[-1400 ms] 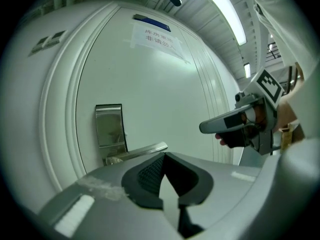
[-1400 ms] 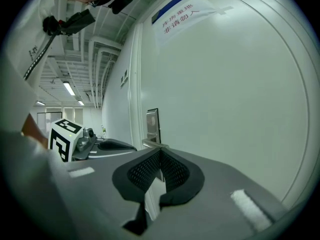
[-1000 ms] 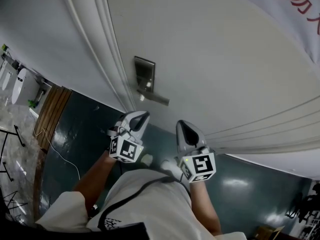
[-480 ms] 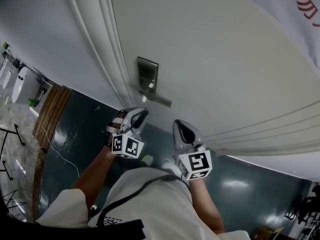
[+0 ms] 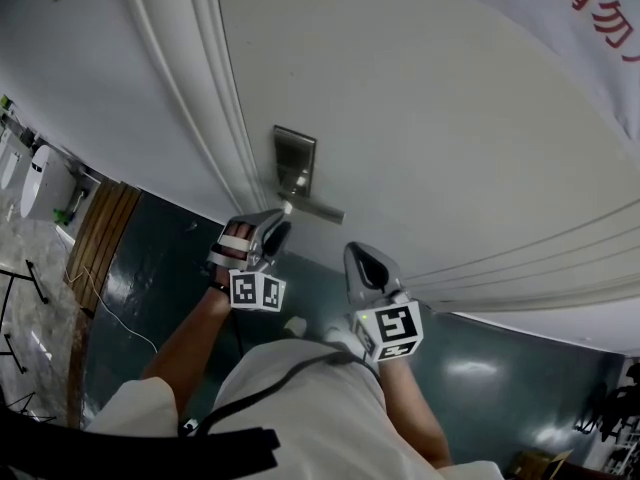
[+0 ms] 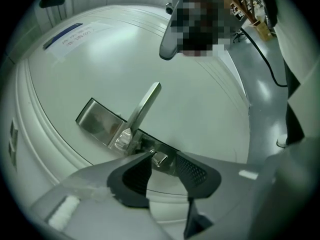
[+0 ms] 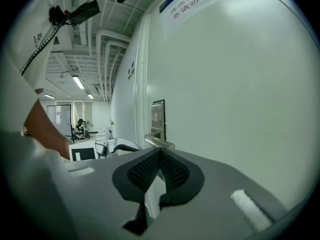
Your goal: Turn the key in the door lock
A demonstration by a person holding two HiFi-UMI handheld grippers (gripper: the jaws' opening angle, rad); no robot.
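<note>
A steel lock plate (image 5: 293, 162) with a lever handle (image 5: 316, 207) sits on the pale door (image 5: 430, 118). In the left gripper view, a small metal key (image 6: 159, 158) sticks out of the plate (image 6: 99, 121) below the lever (image 6: 145, 103). My left gripper (image 6: 164, 157) has its jaws around the key and they are opening, so the pads stand off it on both sides. In the head view the left gripper (image 5: 270, 236) is just under the lever. My right gripper (image 5: 362, 268) hangs to its right, off the door, shut on nothing (image 7: 160, 151).
A door frame moulding (image 5: 215, 88) runs left of the lock. A sign with red characters (image 5: 600, 8) hangs on the door at the upper right. A wooden cabinet (image 5: 102, 230) and a thin cable (image 5: 115, 313) lie on the dark floor to the left.
My left gripper has rolled, moved in closer under the lever, and its jaws have spread apart. The right gripper has barely shifted.
</note>
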